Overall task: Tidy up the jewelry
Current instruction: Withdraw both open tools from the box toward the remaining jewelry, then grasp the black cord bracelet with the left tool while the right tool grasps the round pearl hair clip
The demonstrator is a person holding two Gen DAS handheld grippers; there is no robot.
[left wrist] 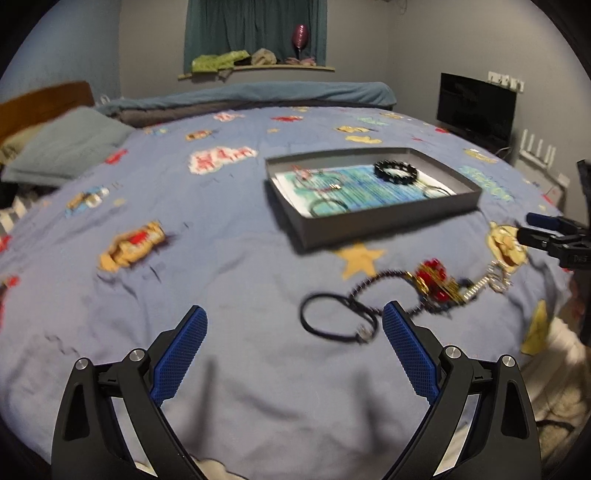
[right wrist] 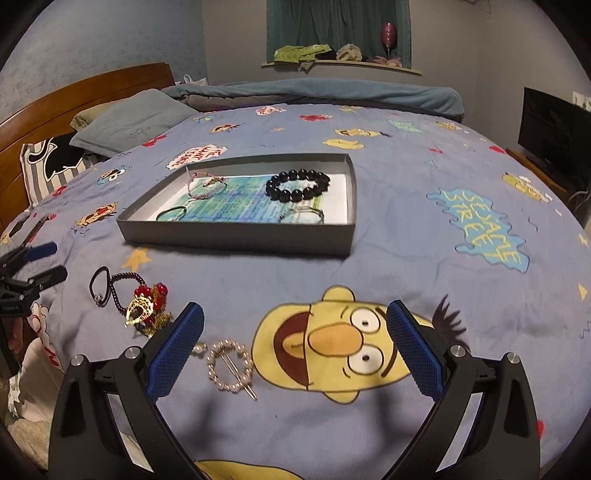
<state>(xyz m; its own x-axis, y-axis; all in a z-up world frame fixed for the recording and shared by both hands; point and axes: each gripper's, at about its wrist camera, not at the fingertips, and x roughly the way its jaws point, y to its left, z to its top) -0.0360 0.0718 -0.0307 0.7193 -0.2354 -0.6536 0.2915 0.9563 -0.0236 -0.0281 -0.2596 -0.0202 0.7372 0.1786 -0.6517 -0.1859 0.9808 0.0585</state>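
I have both grippers over a bed covered by a blue Sesame Street quilt (right wrist: pixel 388 258), and I take the grey tray (right wrist: pixel 236 236) in the middle of it as my landmark. My left gripper (left wrist: pixel 293 325) has its blue pads spread wide and holds nothing. My right gripper (right wrist: pixel 295 321) is spread just as wide and is also empty.

Inside the tray, on a blue-green printed sheet, lie a black bead bracelet (right wrist: pixel 297 185) toward its far right, a pink cord bracelet (right wrist: pixel 205 184) toward its far left, a dark band (right wrist: pixel 170 213) at its near left and a thin wire ring (right wrist: pixel 302 215) at its near right.

Nearer to me than the tray, off its left corner, loose pieces lie on the quilt: a black cord loop (right wrist: pixel 99 284), a dark bead string (right wrist: pixel 120 286) overlapping it, and a red-and-gold ornament (right wrist: pixel 147 304) touching that string. Nearer still a pearl hairpin (right wrist: pixel 231 363) lies just beside my right gripper's left pad. The left view is blurred, so I cannot tell fine detail there.

Beyond the tray a rolled blue blanket (right wrist: pixel 314 94) runs across the bed. Left of the tray are pillows (right wrist: pixel 129 122) and a wooden headboard (right wrist: pixel 74 92). Behind it a shelf (right wrist: pixel 340 63) under a green curtain (right wrist: pixel 332 26) carries clutter. To the tray's right a dark screen (right wrist: pixel 554 125) stands by the grey wall.
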